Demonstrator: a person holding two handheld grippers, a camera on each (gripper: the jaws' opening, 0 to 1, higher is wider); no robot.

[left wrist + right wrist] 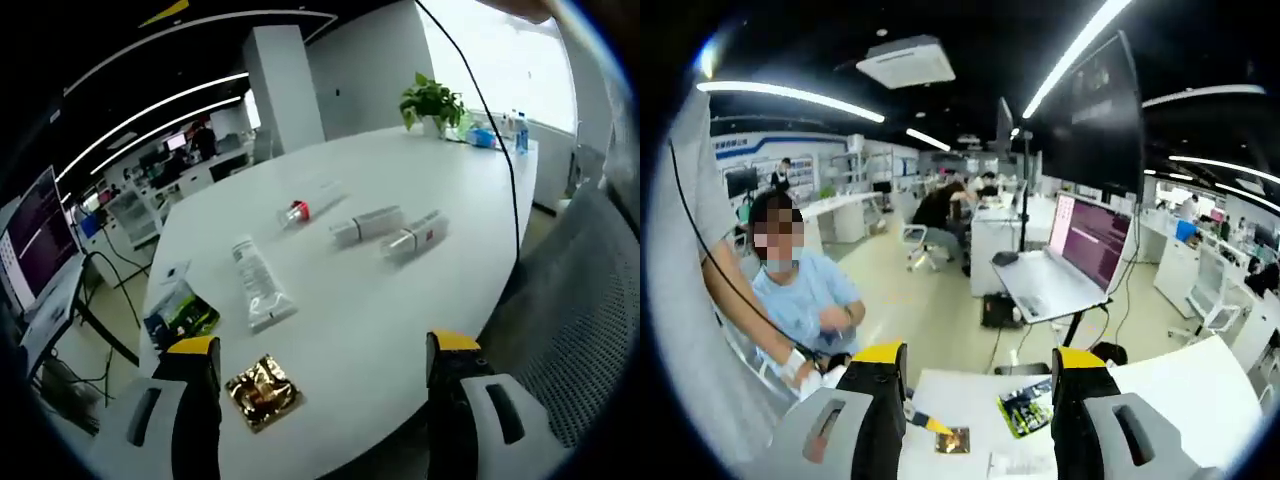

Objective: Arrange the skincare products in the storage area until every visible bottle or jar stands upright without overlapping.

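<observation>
Left gripper [325,385], in the left gripper view: yellow-tipped grey jaws spread wide apart, empty, raised over the near edge of the round white table [400,290]. Just beyond the left jaw, flat on the table, a crumpled gold foil packet [263,391]; further left, near the edge, a dark green-printed sachet [181,317]. Further in, lying on its side, a white squeeze tube with dark print [259,283]. Past it, also lying down and well apart from one another, a clear tube with a red cap [309,204], a white bottle with a grey band [367,225] and a white bottle with a red label [415,236]. None upright. Labels too small to read. At the far edge, a potted green plant [432,103] and small bottles, blurred.

Right gripper [980,395], in the right gripper view: jaws likewise wide apart, empty, aimed out over the table edge. Between them, partly cut off, the gold packet [953,439] and green sachet [1025,407]. Beyond, an open laptop [1065,262] on a stand, and a seated person in a light blue top [805,300].
</observation>
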